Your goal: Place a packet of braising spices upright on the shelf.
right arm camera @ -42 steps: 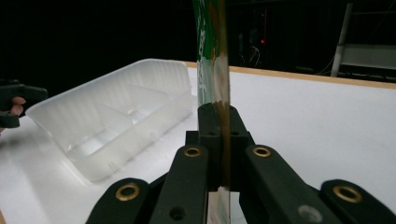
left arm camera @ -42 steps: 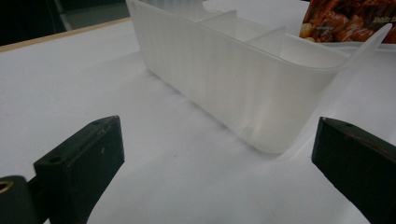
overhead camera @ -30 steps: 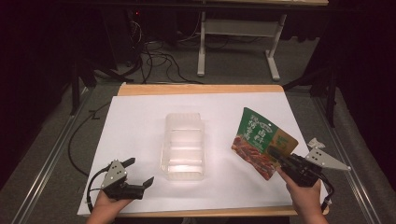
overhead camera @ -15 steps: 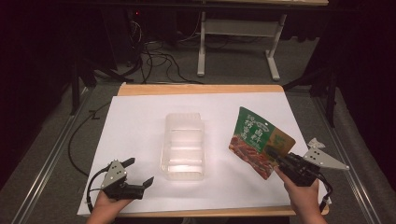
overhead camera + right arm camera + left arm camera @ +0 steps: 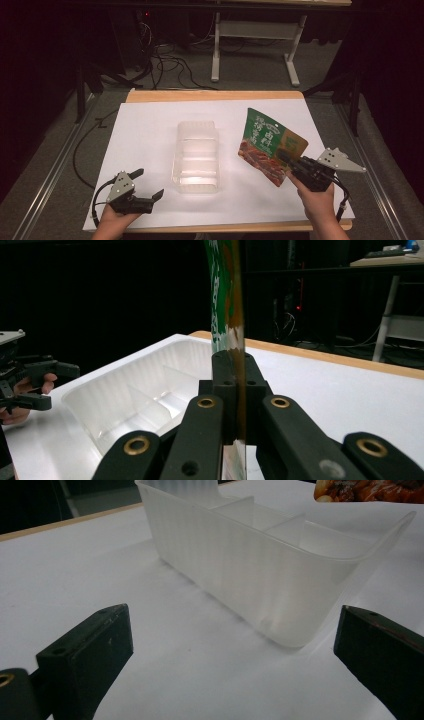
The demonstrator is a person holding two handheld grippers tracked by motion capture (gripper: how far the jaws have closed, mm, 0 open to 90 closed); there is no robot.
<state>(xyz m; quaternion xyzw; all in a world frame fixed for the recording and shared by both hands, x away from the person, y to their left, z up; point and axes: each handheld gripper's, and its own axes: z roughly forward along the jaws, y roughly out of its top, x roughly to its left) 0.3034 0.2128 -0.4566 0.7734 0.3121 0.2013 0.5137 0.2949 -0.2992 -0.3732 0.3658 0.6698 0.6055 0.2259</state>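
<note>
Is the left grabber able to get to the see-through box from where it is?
Probably yes. The left gripper is open, the clear box sits right ahead, and bare white table lies between.

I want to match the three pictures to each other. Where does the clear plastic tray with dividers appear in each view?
High view: the clear divided tray lies at the middle of the white table cover, between the two grippers.
Left gripper view: the tray fills the upper middle, beyond the open jaws.
Right gripper view: the tray is at lower left, behind the jaws.
Shared landmark: the green snack pouch, clamped by the right gripper.
</note>
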